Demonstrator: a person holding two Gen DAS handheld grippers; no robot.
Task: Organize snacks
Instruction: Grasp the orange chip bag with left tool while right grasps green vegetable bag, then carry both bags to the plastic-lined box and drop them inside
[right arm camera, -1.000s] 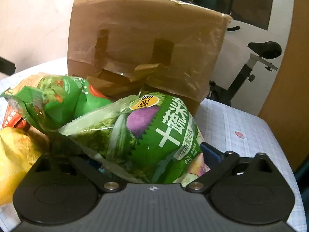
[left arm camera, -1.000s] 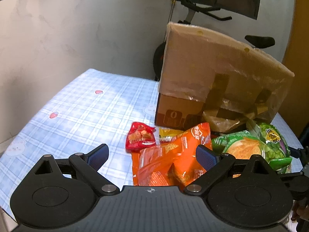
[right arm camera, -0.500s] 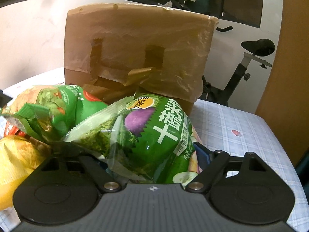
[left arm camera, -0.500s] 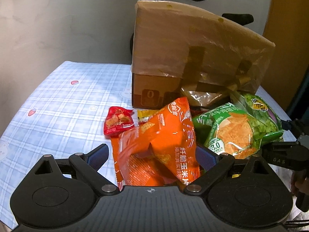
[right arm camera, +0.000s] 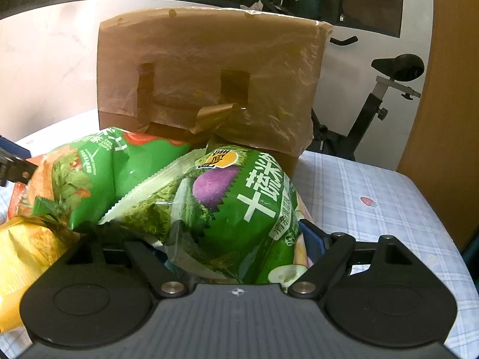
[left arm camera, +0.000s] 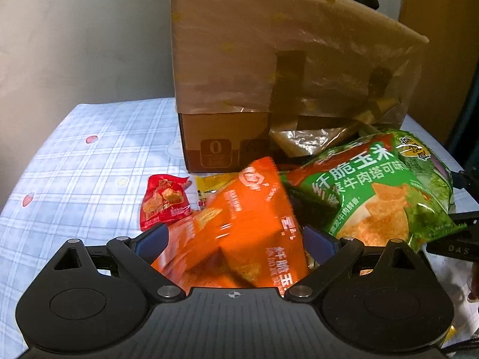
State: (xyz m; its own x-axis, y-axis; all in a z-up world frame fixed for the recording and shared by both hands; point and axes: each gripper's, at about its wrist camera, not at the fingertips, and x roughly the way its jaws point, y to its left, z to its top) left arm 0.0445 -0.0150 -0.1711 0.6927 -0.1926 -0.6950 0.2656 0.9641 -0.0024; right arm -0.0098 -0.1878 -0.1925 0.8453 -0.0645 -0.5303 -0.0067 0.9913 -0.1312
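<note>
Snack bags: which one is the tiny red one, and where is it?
The small red packet lies flat on the checked tablecloth, left of the big orange bag. It is the smallest and the only red one.

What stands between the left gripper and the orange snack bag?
Nothing visible: the orange snack bag already sits between the left gripper fingers, the green chip bag beside it.
</note>
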